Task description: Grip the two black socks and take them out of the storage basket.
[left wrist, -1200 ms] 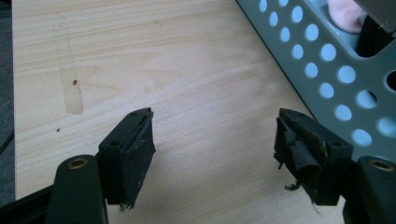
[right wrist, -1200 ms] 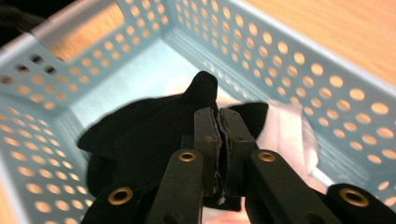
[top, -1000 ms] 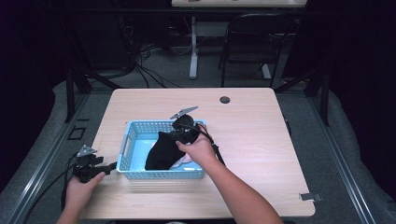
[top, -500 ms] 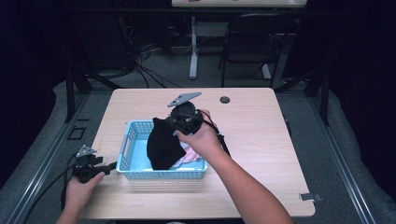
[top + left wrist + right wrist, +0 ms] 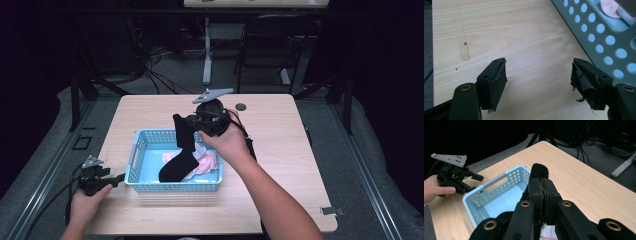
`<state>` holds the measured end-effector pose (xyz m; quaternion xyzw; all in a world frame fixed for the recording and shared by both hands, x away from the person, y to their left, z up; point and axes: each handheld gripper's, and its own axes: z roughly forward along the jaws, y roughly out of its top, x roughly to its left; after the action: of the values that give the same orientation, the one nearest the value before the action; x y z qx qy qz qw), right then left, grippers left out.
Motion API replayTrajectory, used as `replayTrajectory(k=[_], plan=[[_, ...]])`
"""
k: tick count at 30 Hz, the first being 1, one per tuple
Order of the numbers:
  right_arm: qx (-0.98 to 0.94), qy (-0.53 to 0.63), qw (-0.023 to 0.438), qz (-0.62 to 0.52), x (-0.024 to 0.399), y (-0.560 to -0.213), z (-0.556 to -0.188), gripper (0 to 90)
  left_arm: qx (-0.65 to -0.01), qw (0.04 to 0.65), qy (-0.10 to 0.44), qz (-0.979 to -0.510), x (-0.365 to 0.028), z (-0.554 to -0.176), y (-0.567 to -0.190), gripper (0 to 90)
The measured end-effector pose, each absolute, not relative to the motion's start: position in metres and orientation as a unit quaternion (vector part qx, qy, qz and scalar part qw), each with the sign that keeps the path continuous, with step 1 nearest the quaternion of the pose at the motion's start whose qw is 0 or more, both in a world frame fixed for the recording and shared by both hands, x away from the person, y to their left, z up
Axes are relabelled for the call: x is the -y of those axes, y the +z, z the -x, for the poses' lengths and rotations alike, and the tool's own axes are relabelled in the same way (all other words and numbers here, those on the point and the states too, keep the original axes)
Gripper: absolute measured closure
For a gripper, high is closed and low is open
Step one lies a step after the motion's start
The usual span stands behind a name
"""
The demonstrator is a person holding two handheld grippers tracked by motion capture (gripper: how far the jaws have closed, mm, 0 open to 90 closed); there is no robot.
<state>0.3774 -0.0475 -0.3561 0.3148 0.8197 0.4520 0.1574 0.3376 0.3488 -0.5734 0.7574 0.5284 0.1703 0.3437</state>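
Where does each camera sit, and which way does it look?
High view: above the person's side, looking down at the wooden table; both forearms show.
Left gripper view: on the left gripper, open jaws over wood.
Right gripper view: on the right gripper, gripping a black sock.
Shared: the light-blue perforated plastic basket.

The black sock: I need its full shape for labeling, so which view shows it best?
The high view: the black sock hangs full length from the right tool into the blue basket. The right gripper view catches just its pinched tip.
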Motion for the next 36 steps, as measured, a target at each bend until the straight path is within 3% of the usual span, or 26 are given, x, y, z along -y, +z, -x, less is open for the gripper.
replayTrajectory(k=[21, 36], plan=[[-0.792, 0.469, 0.201, -0.335, 0.121, -0.326, -0.35, 87.3, -0.534, 0.346, 0.172, -0.752, -0.349, -0.337, -0.574, 28.5], [-0.775, 0.459, 0.211, -0.379, 0.18, -0.346, -0.332, 87.3, -0.54, 0.345, 0.173, -0.748, -0.35, -0.337, -0.575, 28.5]])
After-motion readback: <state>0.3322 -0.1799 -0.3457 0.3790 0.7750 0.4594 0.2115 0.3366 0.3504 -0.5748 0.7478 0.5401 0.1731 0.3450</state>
